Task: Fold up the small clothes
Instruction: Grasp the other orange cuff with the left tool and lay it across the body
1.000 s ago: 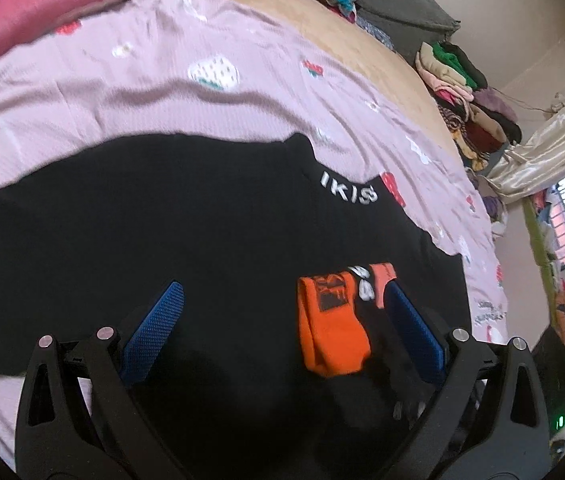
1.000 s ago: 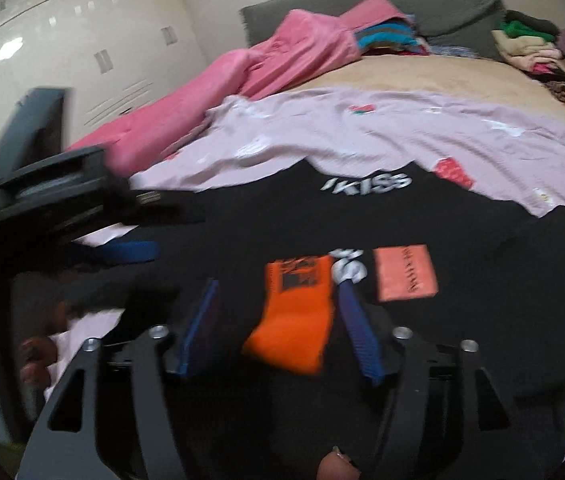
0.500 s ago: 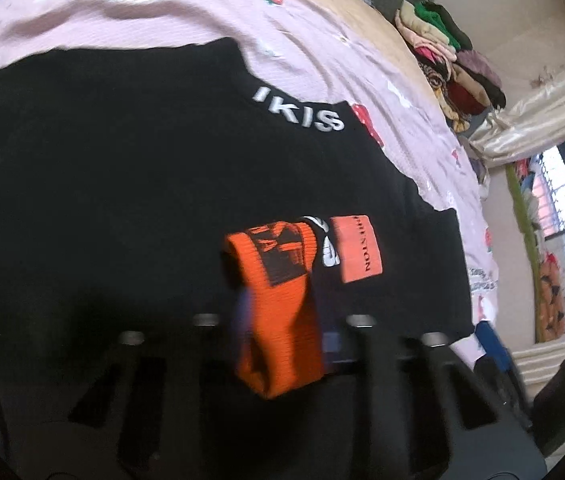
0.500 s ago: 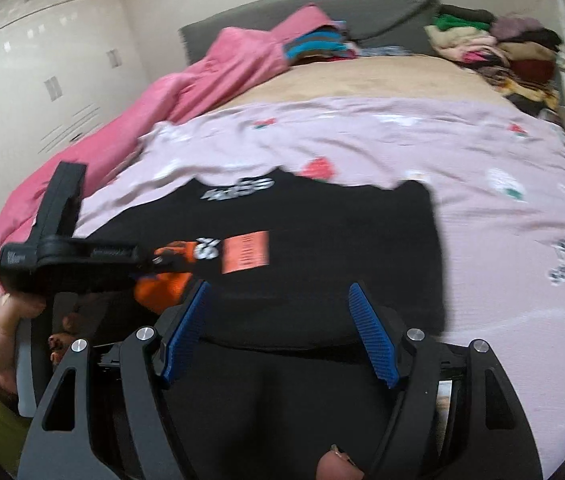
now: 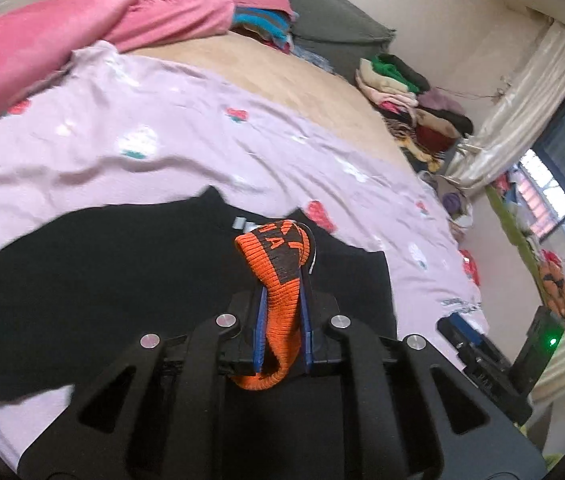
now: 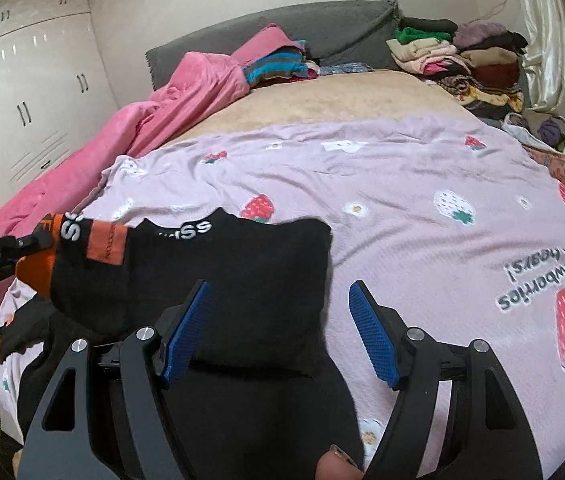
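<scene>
A black garment (image 5: 94, 280) lies on the lilac strawberry sheet (image 5: 130, 112); it also shows in the right wrist view (image 6: 242, 280). My left gripper (image 5: 282, 300) is shut on its orange knitted cuff (image 5: 280, 280) and holds it lifted above the cloth. In the right wrist view the left gripper (image 6: 22, 246) sits at the far left, lifting the orange cuff (image 6: 32, 270) and the sleeve with an orange patch (image 6: 107, 242). My right gripper (image 6: 278, 332) is open and empty over the garment's near right edge.
A pink blanket (image 6: 162, 108) lies along the bed's left side. Folded clothes (image 6: 462, 60) are stacked at the far right by the grey headboard (image 6: 322, 36). A white wardrobe (image 6: 22, 92) stands to the left. The bed's right edge drops off near a window (image 5: 562, 200).
My left gripper has shut on the orange cuff and lifted it off the garment. My right gripper has moved right, away from the cuff, and stays open.
</scene>
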`<state>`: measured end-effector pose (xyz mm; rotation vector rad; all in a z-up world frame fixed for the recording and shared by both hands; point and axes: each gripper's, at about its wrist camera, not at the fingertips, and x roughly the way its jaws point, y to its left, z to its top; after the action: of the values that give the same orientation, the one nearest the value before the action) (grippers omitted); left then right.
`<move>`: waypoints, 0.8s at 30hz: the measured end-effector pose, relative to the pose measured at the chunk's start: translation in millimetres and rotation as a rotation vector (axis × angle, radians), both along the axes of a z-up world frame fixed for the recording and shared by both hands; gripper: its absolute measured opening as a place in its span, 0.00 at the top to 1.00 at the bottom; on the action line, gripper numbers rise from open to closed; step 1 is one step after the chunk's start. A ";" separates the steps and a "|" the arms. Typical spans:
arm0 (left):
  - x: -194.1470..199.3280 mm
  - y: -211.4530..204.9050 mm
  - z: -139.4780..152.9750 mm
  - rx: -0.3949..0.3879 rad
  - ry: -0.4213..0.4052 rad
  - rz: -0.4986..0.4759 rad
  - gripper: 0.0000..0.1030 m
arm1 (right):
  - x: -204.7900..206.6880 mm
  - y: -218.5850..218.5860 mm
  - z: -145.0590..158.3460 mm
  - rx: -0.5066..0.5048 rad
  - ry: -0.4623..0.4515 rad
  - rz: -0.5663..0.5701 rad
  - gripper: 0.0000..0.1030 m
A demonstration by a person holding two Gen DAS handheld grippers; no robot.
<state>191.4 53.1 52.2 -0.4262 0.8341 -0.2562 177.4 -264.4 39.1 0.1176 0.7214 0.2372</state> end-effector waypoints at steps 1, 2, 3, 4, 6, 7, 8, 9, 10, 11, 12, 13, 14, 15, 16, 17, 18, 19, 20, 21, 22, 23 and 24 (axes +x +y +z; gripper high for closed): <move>-1.2 6.7 -3.9 0.013 0.011 0.018 0.94 | 1.4 4.4 0.1 -0.008 -0.002 0.007 0.32; -1.5 14.3 -10.4 0.014 0.028 0.034 0.94 | 2.9 10.8 -0.8 -0.014 -0.003 0.016 0.32; -1.3 17.2 -14.9 0.011 0.038 0.040 0.94 | 4.6 16.0 -2.5 -0.012 0.002 0.028 0.32; -2.5 23.9 -21.3 0.011 0.057 0.048 0.94 | 6.4 22.1 -4.6 -0.013 0.011 0.039 0.32; -1.4 27.1 -32.8 0.035 0.081 0.057 0.94 | 9.6 32.2 -6.9 -0.021 0.020 0.055 0.32; -0.8 28.1 -36.2 0.036 0.089 0.061 0.93 | 11.1 37.8 -8.4 -0.027 0.028 0.065 0.32; -1.7 31.5 -37.4 0.034 0.098 0.062 0.93 | 12.6 45.8 -11.4 -0.038 0.039 0.079 0.32; -2.1 33.2 -39.2 0.036 0.101 0.067 0.92 | 13.4 50.8 -12.5 -0.043 0.044 0.086 0.32; -3.8 35.0 -41.3 0.054 0.100 0.076 0.92 | 14.5 57.0 -14.8 -0.051 0.053 0.096 0.32; -5.1 37.5 -42.2 0.074 0.098 0.084 0.92 | 15.4 62.0 -15.8 -0.054 0.058 0.104 0.32; -6.7 38.8 -41.7 0.089 0.094 0.094 0.92 | 15.8 66.1 -17.5 -0.059 0.062 0.109 0.32; -7.7 40.6 -40.9 0.101 0.091 0.102 0.92 | 16.8 70.6 -19.6 -0.067 0.068 0.112 0.32; -9.3 42.0 -39.3 0.111 0.086 0.107 0.92 | 17.5 73.8 -20.9 -0.070 0.073 0.119 0.32; -10.9 43.9 -37.8 0.122 0.077 0.112 0.92 | 18.3 76.8 -22.1 -0.075 0.077 0.124 0.32; -12.1 44.7 -36.2 0.138 0.068 0.117 0.92 | 19.4 81.4 -24.4 -0.088 0.084 0.123 0.32; -12.2 44.2 -35.9 0.138 0.066 0.114 0.92 | 20.2 83.7 -26.2 -0.092 0.090 0.127 0.32; -11.5 42.2 -37.3 0.133 0.069 0.100 0.92 | 21.4 86.3 -28.5 -0.093 0.098 0.135 0.32; -10.1 39.1 -40.4 0.134 0.078 0.088 0.92 | 22.4 89.3 -30.7 -0.098 0.103 0.135 0.32; -8.8 35.9 -43.6 0.136 0.089 0.077 0.92 | 23.5 93.0 -34.0 -0.105 0.114 0.138 0.32; -7.3 32.1 -49.4 0.139 0.105 0.061 0.92 | 24.5 95.3 -36.8 -0.107 0.124 0.144 0.32; -5.8 27.2 -57.9 0.143 0.126 0.042 0.92 | 25.5 98.2 -41.0 -0.113 0.140 0.146 0.32; -5.7 24.2 -65.1 0.150 0.143 0.033 0.89 | 25.7 98.9 -42.9 -0.118 0.148 0.145 0.32; -5.4 22.4 -72.7 0.160 0.164 0.029 0.88 | 26.6 99.9 -47.1 -0.127 0.162 0.144 0.32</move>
<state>186.0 75.5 -20.5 -0.3116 1.0006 -0.1267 204.1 -164.4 -7.9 -0.0370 0.9053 0.3209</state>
